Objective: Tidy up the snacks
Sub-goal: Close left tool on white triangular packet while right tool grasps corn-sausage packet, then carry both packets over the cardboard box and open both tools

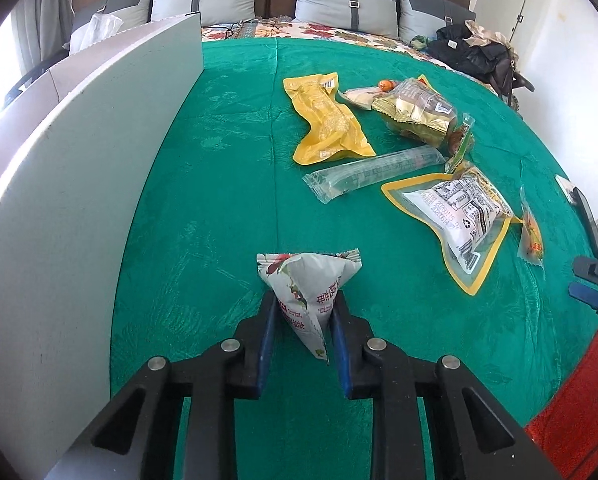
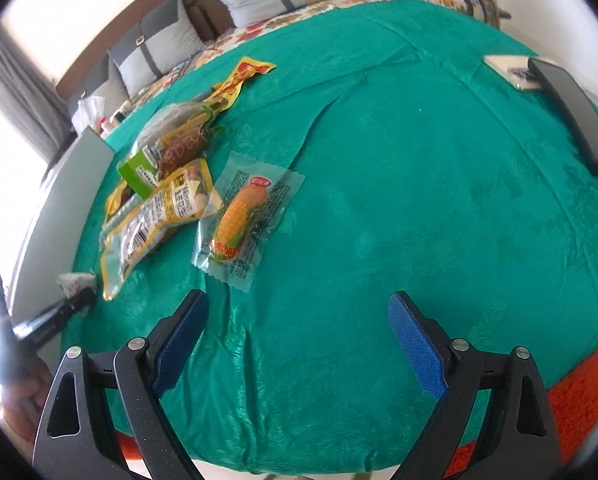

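Jaws of the left gripper (image 1: pixel 304 322) are clenched on a white snack packet (image 1: pixel 305 296), held just above the green-covered surface (image 1: pixel 219 160) near its front edge, beside the grey bin (image 1: pixel 59 184) along the left edge. Jaws of the right gripper (image 2: pixel 297 340) stand wide apart, holding nothing, near the corn candy packet (image 2: pixel 245 216). Best to carry the white packet clear over the bin wall before letting go.

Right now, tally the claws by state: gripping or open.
Gripping: 1, the left claw, shut on the white snack packet.
Open: 1, the right claw, holding nothing.
Total: 2 claws.
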A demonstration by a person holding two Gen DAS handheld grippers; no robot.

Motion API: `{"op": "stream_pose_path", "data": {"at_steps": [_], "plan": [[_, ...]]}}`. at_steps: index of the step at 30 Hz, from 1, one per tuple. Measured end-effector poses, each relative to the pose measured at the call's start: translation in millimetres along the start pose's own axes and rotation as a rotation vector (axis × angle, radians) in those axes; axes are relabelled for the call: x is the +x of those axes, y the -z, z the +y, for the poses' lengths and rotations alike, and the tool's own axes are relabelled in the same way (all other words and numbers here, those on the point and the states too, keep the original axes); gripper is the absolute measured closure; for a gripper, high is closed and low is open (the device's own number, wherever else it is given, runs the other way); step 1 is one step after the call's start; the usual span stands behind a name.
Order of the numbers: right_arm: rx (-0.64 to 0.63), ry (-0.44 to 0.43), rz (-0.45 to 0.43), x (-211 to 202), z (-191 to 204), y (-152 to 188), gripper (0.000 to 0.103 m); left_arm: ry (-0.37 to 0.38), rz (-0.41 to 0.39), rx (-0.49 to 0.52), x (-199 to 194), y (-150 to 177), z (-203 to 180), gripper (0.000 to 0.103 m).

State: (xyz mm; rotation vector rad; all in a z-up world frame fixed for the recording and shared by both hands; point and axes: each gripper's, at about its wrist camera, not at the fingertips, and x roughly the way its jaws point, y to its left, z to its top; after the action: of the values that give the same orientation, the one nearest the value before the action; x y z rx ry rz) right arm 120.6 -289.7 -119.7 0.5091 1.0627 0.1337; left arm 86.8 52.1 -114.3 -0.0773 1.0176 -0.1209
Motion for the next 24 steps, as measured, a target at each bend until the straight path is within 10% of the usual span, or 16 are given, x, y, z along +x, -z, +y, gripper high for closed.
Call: {"op": "stream_pose_path", "data": {"at_steps": [5, 12, 16, 24], "plan": [[0.090, -0.003, 0.140, 37, 26, -39, 0.012, 0.038, -0.009, -0.008, -11, 13, 3, 0.078], [-0.077, 0.254, 0.174, 69, 71, -58, 0.039, 0.061, -0.020, -0.022, -13, 24, 10, 0.078], [-0.048, 0.209, 0.183, 59, 60, -53, 0.060, 0.085, -0.035, -0.042, -17, 25, 17, 0.078], [-0.084, 0.209, 0.153, 31, 45, -51, 0.064, 0.128, -0.047, -0.032, -23, 22, 10, 0.078]]}}
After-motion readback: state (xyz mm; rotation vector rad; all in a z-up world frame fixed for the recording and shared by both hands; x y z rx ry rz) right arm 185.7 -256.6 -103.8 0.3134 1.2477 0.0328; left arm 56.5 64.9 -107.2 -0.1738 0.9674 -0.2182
